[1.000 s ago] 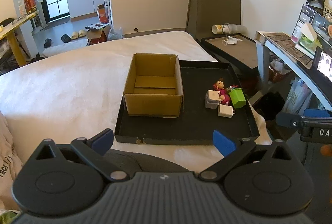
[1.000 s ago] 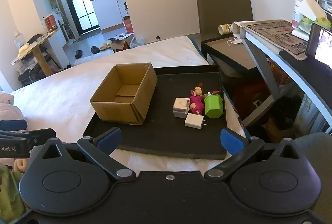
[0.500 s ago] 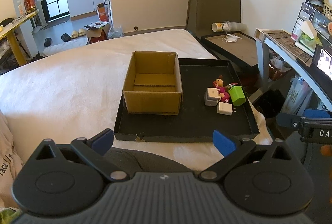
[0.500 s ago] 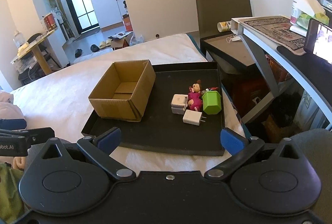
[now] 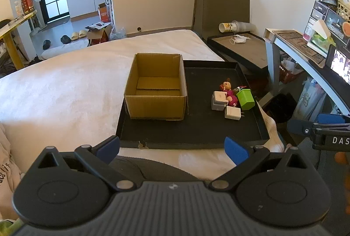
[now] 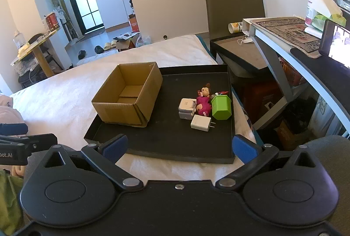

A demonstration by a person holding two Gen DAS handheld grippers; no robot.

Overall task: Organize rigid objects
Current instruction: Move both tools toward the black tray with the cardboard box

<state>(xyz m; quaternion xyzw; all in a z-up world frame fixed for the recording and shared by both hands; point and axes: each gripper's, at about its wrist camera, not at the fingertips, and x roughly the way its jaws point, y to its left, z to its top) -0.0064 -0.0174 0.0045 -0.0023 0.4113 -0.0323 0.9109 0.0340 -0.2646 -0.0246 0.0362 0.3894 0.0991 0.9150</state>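
Note:
A black tray point(image 5: 192, 133) point(image 6: 166, 139) lies on a white bed. An open, empty cardboard box point(image 5: 156, 87) point(image 6: 129, 94) stands on its left half. On its right half lie a white plug charger point(image 5: 233, 113) point(image 6: 200, 123), a grey-white adapter point(image 5: 218, 100) point(image 6: 186, 107), a small doll in pink point(image 5: 229, 91) point(image 6: 203, 99) and a green box point(image 5: 246, 99) point(image 6: 221, 106). My left gripper point(image 5: 172, 147) is open and empty, short of the tray's near edge. My right gripper point(image 6: 179, 146) is open and empty, at the tray's near edge.
A grey desk point(image 6: 306, 43) with a phone and tissue box stands at the right. A second black tray point(image 5: 240, 48) with a mask and a tipped cup lies beyond the bed, in front of a dark chair back point(image 6: 234, 0). The white bed point(image 5: 65, 87) spreads left.
Both grippers have pulled back and up slightly, so the tray and its objects sit a little higher and farther in each view. Nothing on the tray has moved.

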